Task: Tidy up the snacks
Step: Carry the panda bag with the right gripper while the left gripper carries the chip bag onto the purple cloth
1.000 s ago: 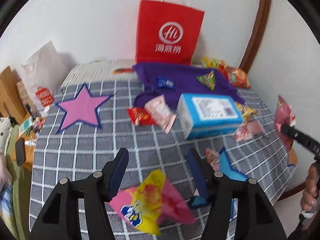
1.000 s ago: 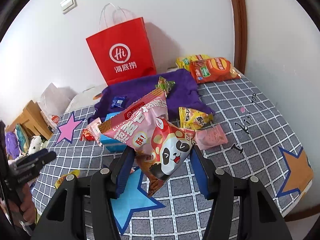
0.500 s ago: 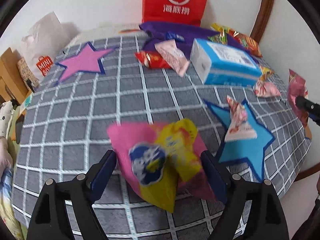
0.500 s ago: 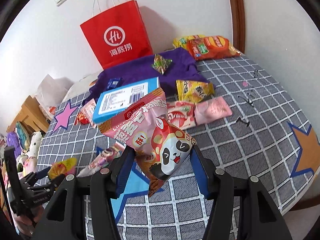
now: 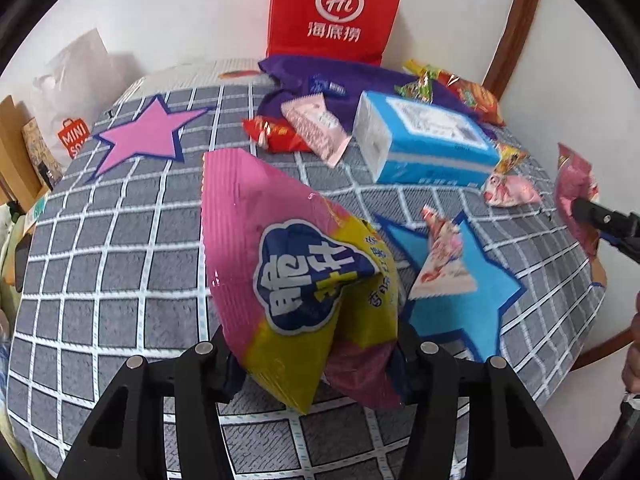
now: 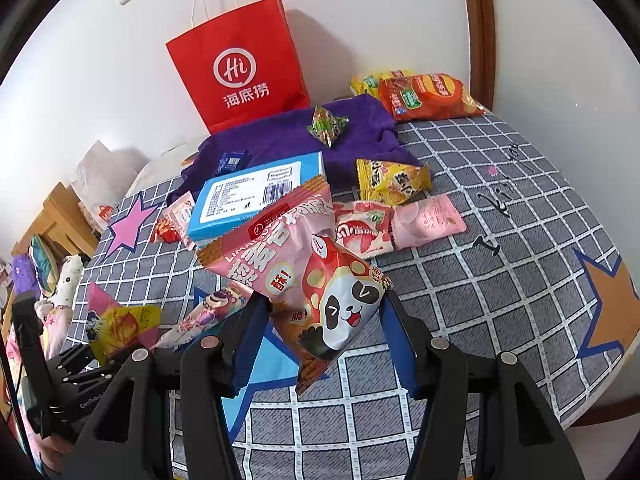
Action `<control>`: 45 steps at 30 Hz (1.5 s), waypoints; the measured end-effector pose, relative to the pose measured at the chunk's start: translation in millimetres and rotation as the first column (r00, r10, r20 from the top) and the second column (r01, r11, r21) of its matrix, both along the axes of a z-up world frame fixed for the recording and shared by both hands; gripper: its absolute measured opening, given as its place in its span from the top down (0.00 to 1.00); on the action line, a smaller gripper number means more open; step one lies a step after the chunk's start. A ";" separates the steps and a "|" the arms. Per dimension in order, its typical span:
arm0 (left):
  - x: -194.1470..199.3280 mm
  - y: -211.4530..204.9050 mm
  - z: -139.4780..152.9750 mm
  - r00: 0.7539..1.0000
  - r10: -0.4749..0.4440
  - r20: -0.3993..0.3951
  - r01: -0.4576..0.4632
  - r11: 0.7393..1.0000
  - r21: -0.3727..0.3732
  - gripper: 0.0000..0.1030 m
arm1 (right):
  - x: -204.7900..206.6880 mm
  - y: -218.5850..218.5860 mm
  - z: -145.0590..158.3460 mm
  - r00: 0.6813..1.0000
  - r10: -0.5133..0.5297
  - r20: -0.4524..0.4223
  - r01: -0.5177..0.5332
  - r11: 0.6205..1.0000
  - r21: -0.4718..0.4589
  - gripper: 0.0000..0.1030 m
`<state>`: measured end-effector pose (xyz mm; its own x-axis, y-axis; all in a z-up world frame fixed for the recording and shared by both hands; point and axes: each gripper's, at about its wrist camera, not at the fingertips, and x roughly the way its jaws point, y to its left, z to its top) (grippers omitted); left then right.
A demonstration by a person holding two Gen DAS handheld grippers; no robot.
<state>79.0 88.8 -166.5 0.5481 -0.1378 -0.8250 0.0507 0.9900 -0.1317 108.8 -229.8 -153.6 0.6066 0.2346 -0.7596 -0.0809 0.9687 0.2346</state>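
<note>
— Status of the grippers?
— My left gripper [image 5: 316, 364] had just closed on the pink-and-yellow bag [image 5: 296, 276]; my right gripper [image 6: 322, 332] clamped the panda bag [image 6: 304, 276] — both above the checked blanket [image 6: 480, 300].

Pink-yellow snack bag [image 5: 296, 280] covers the left gripper's fingers [image 5: 230, 372] nearly whole; contact with the pads can't be confirmed. Red paper bag [image 5: 336, 12], far beyond those fingers, is cut by the top edge. Panda snack bag [image 6: 316, 280] hides the bed [image 6: 480, 300] between the right fingers [image 6: 248, 340]. Print on the blue box [image 6: 248, 196] too small to read.
</note>
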 end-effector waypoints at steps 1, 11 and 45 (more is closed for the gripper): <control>1.2 0.0 4.1 1.000 0.000 0.008 0.000 1.000 -0.002 0.49 | 1.0 -0.6 0.8 1.000 0.001 0.001 -0.001 1.000 0.000 0.45; 30.2 5.7 53.8 0.994 0.013 0.107 -0.014 1.000 0.007 0.49 | 22.7 1.8 17.5 0.999 0.023 0.022 -0.022 0.999 -0.023 0.45; 218.6 -44.2 92.4 0.984 -0.033 0.173 0.024 0.998 0.051 0.49 | 203.6 -7.7 36.7 0.998 0.061 0.027 -0.059 0.995 -0.075 0.45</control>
<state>297.6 44.6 -74.1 0.6800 -0.1174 -0.7238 0.0971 0.9928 -0.0697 312.4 -237.5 -116.9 0.6151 0.2152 -0.7585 -0.1451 0.9765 0.1593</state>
